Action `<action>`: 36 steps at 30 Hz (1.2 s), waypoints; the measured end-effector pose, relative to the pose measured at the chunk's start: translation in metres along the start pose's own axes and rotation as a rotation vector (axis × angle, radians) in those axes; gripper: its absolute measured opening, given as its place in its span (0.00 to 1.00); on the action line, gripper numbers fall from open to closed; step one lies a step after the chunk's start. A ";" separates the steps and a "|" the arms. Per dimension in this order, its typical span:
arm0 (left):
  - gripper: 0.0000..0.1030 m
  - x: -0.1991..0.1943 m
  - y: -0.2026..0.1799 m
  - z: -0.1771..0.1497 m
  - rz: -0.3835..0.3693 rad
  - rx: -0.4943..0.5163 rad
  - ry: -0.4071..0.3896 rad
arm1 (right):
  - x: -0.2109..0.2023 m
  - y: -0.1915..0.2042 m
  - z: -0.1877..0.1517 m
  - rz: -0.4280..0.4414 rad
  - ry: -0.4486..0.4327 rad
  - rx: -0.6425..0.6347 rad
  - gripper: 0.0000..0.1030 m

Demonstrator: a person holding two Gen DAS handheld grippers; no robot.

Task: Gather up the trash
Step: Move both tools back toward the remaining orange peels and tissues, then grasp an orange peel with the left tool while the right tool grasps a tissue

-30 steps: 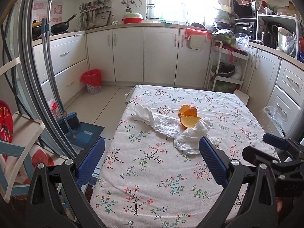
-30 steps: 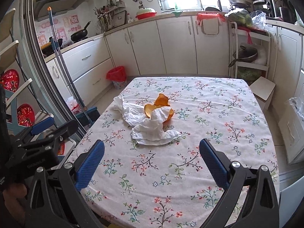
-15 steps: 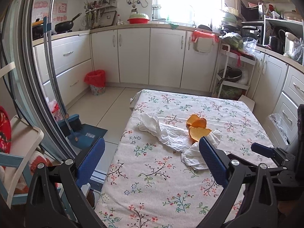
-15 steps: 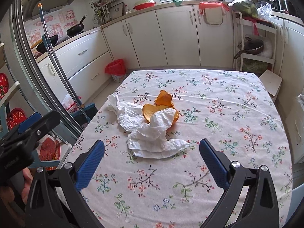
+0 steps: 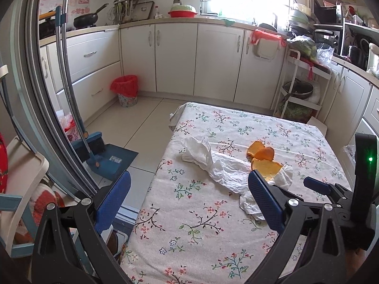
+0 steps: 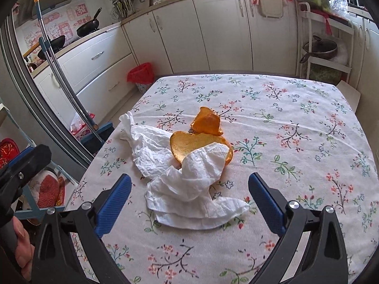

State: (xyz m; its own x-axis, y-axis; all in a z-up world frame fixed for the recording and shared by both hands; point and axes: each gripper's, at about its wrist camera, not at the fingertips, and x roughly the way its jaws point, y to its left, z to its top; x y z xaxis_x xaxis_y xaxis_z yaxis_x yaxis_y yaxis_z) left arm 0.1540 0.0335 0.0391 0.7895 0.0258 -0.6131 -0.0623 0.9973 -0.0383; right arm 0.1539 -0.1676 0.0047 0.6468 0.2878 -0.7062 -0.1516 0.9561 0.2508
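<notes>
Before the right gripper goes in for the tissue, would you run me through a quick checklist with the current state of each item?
1. Right gripper open: ok, jaws spread wide with nothing between them.
2. Lined up on target: ok, the crumpled tissue lies just ahead, between the fingertips.
3. Tissue free to lift: not ok, it drapes over the larger orange peel, which may come along or tip.
4. Left gripper out of the way: ok, open, empty, off the table's left edge.
5. Bin ready: ok, the red-lined trash bin stands on the floor by the cabinets, mouth open.
6. Second peel separate: cannot tell, its edge meets the larger one.
</notes>
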 end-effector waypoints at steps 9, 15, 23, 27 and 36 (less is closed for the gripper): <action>0.92 0.017 -0.019 0.011 -0.031 0.045 0.011 | 0.022 -0.010 0.008 0.036 0.067 0.034 0.46; 0.92 0.041 -0.049 0.012 -0.104 0.142 0.045 | 0.014 -0.022 -0.002 0.081 0.102 0.056 0.16; 0.92 0.093 -0.087 0.020 -0.190 0.268 0.099 | -0.009 -0.042 -0.011 0.105 0.101 0.086 0.11; 0.82 0.114 -0.096 0.016 -0.217 0.269 0.149 | -0.020 -0.050 -0.011 0.113 0.094 0.090 0.11; 0.27 0.141 -0.110 0.006 -0.253 0.265 0.238 | -0.037 -0.067 -0.010 0.110 0.070 0.118 0.11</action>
State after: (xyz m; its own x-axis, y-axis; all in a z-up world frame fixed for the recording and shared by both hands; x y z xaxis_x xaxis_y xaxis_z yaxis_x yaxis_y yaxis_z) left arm 0.2759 -0.0721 -0.0383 0.5951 -0.2069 -0.7765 0.2980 0.9542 -0.0259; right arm 0.1325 -0.2417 0.0078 0.5770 0.3978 -0.7133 -0.1274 0.9065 0.4025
